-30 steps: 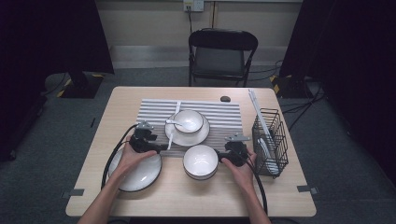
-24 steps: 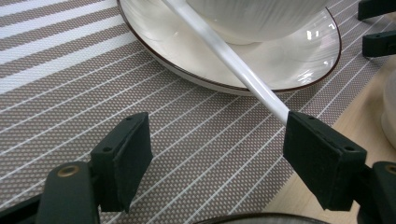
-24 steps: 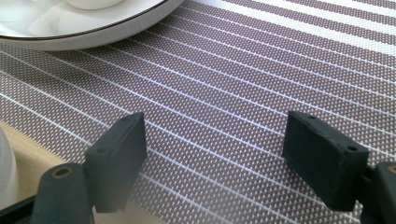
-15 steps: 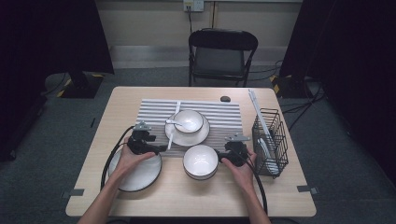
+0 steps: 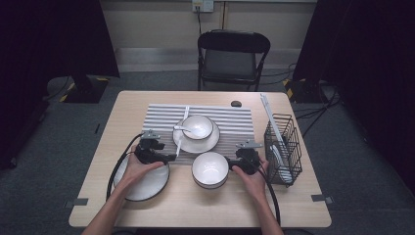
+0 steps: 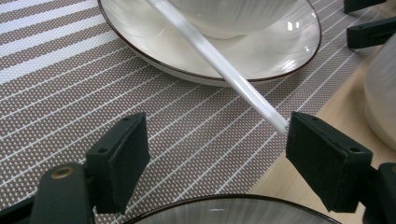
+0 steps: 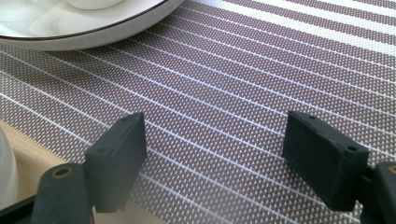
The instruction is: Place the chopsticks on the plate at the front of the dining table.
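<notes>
The left claw (image 6: 212, 140) is held with its jaws apart and nothing between the pads; the near tip of a white chopstick (image 6: 219, 65) lies just beside one pad. That chopstick is propped across the rim of the plate (image 5: 195, 143) on the striped mat (image 5: 230, 120), its far end resting beyond the plate. The right claw (image 7: 215, 154) is likewise spread wide and empty, over the mat just beside the plate.

The step in hand is judged to be the pickup of the chopstick. It would be done well if the left claw were shifted so the stick sits between both pads, gripped a little way in from the tip, and lifted without the plate being nudged.

Counted from the high view: two bowls, one on the plate and one (image 5: 209, 169) in front of it; two plates, the second (image 5: 142, 186) under the left hand; one spoon (image 5: 188, 130); one wire basket (image 5: 284, 147); one chair (image 5: 232, 58) beyond the worktop (image 5: 195, 210).
</notes>
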`<state>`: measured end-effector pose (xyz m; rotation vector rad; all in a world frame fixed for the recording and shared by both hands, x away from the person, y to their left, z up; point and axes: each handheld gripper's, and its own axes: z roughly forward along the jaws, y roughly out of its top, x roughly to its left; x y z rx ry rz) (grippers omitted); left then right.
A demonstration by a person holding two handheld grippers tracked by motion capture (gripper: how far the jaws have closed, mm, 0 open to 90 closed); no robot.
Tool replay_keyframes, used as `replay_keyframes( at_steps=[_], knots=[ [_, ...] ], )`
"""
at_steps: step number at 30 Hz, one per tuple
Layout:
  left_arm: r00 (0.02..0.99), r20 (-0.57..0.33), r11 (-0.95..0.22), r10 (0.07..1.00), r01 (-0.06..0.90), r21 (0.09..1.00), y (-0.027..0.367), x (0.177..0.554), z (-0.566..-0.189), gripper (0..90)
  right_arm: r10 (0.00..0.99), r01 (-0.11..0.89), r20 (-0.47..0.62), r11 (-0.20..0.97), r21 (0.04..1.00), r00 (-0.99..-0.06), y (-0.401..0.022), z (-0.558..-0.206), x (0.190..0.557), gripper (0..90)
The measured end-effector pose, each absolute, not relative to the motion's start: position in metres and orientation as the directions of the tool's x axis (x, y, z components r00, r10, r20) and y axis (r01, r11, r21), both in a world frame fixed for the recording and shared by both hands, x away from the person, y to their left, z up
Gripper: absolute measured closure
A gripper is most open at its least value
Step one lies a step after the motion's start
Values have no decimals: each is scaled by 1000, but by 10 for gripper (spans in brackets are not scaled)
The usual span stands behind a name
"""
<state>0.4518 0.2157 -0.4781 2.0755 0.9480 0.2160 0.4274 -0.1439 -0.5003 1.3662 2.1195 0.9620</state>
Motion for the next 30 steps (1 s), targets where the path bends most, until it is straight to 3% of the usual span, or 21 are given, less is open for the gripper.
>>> replay_keyframes(
  at_steps=[30],
  knots=[
    [706,-169,-383,688,551,741,217,454,-479,214,910,604,5,272,749,-415,-144,-500,427,210]
  ],
)
